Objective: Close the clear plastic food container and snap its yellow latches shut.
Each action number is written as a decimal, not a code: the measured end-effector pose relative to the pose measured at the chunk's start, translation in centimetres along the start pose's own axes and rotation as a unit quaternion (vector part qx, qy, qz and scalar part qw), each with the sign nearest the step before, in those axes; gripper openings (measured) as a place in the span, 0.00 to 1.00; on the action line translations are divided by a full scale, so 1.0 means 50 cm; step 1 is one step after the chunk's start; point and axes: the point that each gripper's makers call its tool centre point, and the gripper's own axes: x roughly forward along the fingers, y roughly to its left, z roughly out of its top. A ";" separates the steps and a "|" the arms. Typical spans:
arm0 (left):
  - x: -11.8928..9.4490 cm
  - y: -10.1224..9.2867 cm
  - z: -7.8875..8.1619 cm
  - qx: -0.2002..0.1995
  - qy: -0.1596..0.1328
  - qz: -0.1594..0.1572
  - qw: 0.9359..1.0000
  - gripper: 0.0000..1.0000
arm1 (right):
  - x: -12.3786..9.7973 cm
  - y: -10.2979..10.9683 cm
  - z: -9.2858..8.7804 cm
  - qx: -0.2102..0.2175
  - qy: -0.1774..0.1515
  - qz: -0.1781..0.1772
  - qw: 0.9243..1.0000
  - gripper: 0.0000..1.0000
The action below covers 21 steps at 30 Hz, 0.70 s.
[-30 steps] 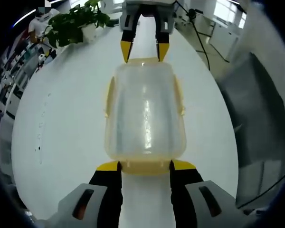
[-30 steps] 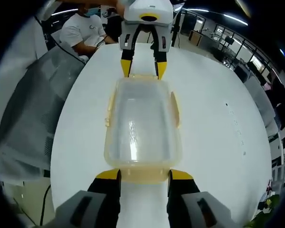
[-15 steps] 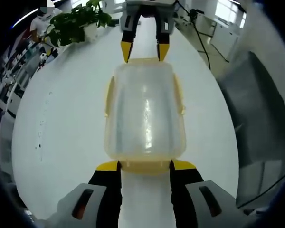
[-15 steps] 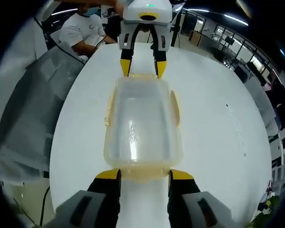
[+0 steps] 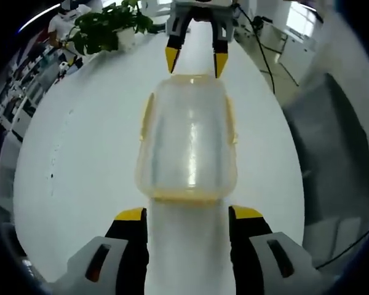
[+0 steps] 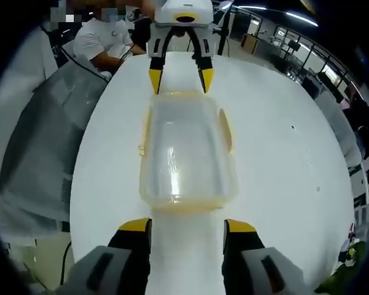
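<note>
the clear plastic container (image 5: 187, 144) with yellow latches (image 5: 146, 120) lay lid-on upon the white tabletop (image 5: 80, 153), its long axis running from one claw to the other. no writing was legible. the left claw (image 5: 187, 215) and right claw (image 6: 186, 224) stood parted at opposite ends, clear of it, gripping nothing.

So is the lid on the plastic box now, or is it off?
On. The clear lid covers the plastic box edge to edge. Whether the yellow latches are snapped, I cannot tell.
</note>
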 end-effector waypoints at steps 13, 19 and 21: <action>-0.018 0.014 -0.011 -0.087 -0.009 0.031 0.996 0.46 | -0.024 0.003 0.020 0.054 -0.016 -0.024 0.998 0.39; -0.020 0.014 -0.003 -0.147 -0.028 0.031 0.988 0.46 | -0.032 -0.017 0.025 0.134 -0.036 -0.051 0.989 0.38; -0.022 0.016 0.006 -0.177 -0.045 0.032 0.983 0.46 | -0.032 -0.021 0.024 0.173 -0.042 -0.054 0.983 0.39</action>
